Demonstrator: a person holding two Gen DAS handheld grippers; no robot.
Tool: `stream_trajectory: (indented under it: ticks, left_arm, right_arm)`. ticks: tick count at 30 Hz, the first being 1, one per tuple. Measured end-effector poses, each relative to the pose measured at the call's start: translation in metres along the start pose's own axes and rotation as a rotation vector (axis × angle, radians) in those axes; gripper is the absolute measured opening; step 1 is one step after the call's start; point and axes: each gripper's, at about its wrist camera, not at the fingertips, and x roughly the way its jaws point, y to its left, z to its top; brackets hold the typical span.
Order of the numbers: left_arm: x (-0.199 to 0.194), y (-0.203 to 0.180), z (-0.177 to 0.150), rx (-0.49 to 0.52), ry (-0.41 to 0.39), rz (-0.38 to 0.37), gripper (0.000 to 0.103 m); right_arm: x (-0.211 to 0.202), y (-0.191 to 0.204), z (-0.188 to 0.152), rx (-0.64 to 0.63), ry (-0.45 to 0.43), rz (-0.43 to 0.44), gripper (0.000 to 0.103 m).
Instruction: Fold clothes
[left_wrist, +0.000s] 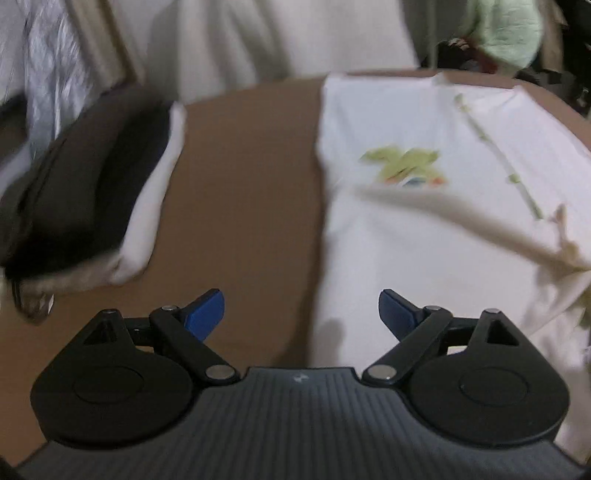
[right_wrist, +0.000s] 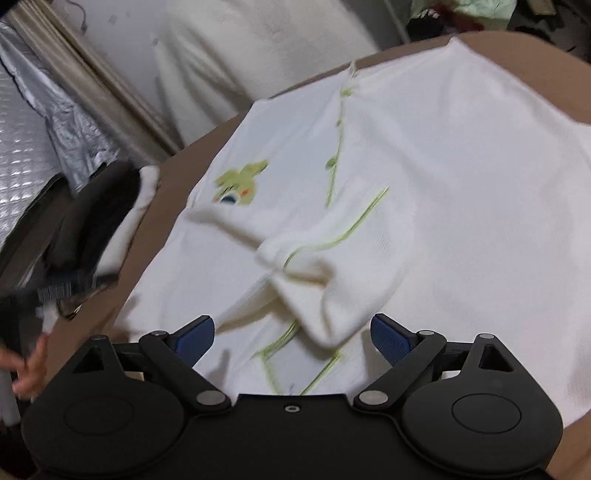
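Observation:
A white garment (left_wrist: 424, 229) with a green print and green piping lies spread on the brown table (left_wrist: 240, 206). It also shows in the right wrist view (right_wrist: 424, 177), where a folded-over sleeve (right_wrist: 332, 280) lies bunched on its near part. My left gripper (left_wrist: 301, 314) is open and empty, above the garment's left edge. My right gripper (right_wrist: 291, 336) is open and empty, just above the bunched sleeve.
A stack of folded dark and white clothes (left_wrist: 92, 192) lies at the table's left and shows in the right wrist view (right_wrist: 99, 221). A white cloth (left_wrist: 258, 40) hangs behind the table. Silver quilted material (right_wrist: 22, 147) is at the far left. A green fuzzy item (left_wrist: 506, 33) is at the back right.

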Motion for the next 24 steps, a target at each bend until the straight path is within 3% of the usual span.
stream_trajectory:
  ticks: [3, 4, 5, 7, 10, 13, 16, 21, 24]
  left_arm:
    - [0.010, 0.027, 0.000, -0.162, 0.053, -0.071, 0.092]
    - [0.010, 0.026, 0.001, -0.177, 0.060, -0.081, 0.092]
    - [0.012, 0.024, 0.001, -0.183, 0.064, -0.087, 0.092]
    - [0.016, 0.014, 0.002, -0.143, 0.051, -0.081, 0.092]
    - [0.018, 0.006, -0.005, -0.118, 0.055, -0.179, 0.092]
    - [0.013, -0.008, -0.007, -0.080, 0.061, -0.187, 0.092]
    - [0.005, -0.025, -0.011, 0.008, 0.061, -0.153, 0.092]
    - [-0.009, -0.051, -0.024, 0.161, 0.061, -0.107, 0.092]
    - [-0.013, -0.065, -0.036, 0.280, 0.049, -0.044, 0.092]
  right_arm:
    - [-0.004, 0.009, 0.006, -0.122, -0.069, -0.090, 0.093]
    - [-0.005, 0.014, 0.007, -0.187, -0.095, -0.116, 0.081]
    - [-0.007, 0.018, 0.008, -0.252, -0.116, -0.132, 0.071]
    - [-0.003, 0.028, 0.010, -0.364, -0.120, -0.117, 0.070]
    - [0.018, 0.034, 0.016, -0.436, -0.079, -0.170, 0.069]
    - [0.036, 0.020, 0.028, -0.341, -0.004, -0.146, 0.032]
    - [0.026, 0.009, 0.044, -0.192, -0.023, -0.065, 0.012]
    - [-0.015, -0.002, 0.050, -0.194, -0.142, -0.149, 0.011]
    - [-0.039, -0.034, 0.039, -0.059, -0.152, -0.101, 0.011]
